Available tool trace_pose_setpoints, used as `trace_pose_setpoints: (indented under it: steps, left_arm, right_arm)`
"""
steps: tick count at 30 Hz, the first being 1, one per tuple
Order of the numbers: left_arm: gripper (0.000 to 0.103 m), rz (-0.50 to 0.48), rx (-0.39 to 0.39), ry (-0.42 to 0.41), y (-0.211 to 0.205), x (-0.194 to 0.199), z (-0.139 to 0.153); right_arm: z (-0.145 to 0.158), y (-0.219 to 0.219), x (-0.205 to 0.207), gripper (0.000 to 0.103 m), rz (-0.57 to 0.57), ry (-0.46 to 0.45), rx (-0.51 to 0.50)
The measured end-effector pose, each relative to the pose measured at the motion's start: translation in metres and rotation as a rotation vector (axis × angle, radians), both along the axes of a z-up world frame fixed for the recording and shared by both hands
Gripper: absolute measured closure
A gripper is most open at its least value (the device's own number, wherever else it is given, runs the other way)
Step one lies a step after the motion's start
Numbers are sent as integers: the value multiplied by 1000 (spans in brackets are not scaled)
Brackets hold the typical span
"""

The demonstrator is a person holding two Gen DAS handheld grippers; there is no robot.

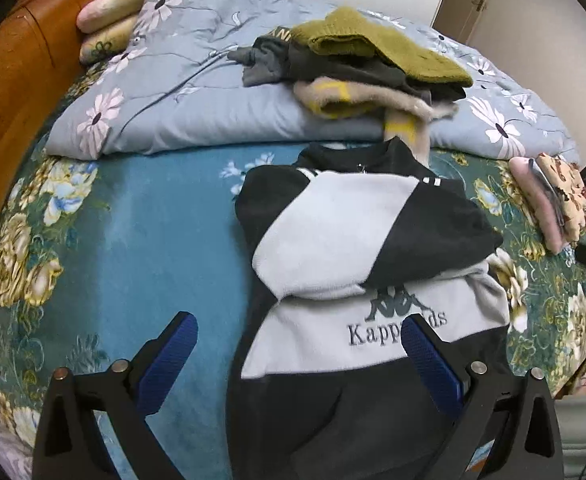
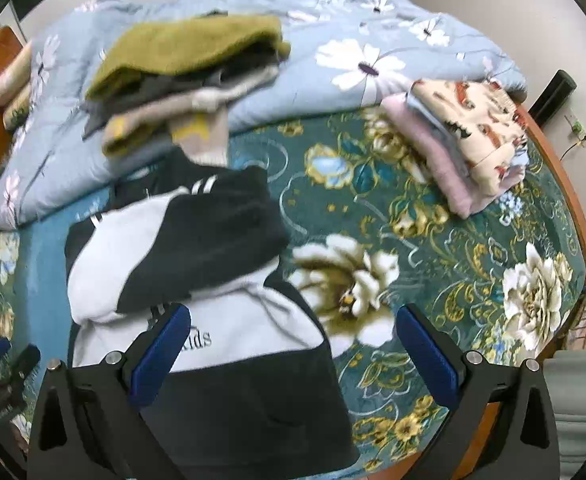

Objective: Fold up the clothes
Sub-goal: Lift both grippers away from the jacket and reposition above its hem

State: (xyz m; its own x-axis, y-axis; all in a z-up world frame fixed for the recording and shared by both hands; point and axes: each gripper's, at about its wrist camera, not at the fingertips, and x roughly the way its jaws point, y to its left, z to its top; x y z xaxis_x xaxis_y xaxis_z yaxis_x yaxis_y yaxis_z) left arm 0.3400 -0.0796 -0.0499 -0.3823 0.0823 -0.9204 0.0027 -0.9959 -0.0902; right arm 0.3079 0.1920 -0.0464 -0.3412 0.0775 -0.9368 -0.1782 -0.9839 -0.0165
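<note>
Left wrist view first: I am looking down at a black and white sweatshirt lying on the bed, its sleeves folded across the chest. My own gripper arm is cutting through the embroidered lettering, so only part of the wording is showing, and the hem is running out of sight beneath the rig. At the right edge a dark shape is poking in, too cropped for me to identify. Behind the sweatshirt, a pile of unfolded clothes is sitting on a blue flowered quilt, with the lower garments buried under an olive knit. A small folded stack is resting near the right side of the bed.

I am holding the left gripper with its jaws spread wide, released, gripping nothing, above the sweatshirt's left edge. In the right wrist view, the right gripper is likewise standing wide and empty over the sweatshirt's right edge, though blur is softening the fabric there.
</note>
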Motion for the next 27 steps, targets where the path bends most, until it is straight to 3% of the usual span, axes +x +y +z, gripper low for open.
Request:
trace_pose_setpoints:
  steps: [8,14,17,27]
  left_arm:
    - [0,90,-45,-24,14,42,-1]
    - [0,189,-46,-41,23,82,-6]
    - [0,215,-86,-48,29,98,-8]
    - [0,239,-3,-105,29,129,-38]
  right_arm:
    - [14,14,20,0,122,57,-44]
    - [8,23,44,0,237,71,-56]
    - [0,27,53,0,282,61,-67]
    - [-38,27,76,0,371,1,-161]
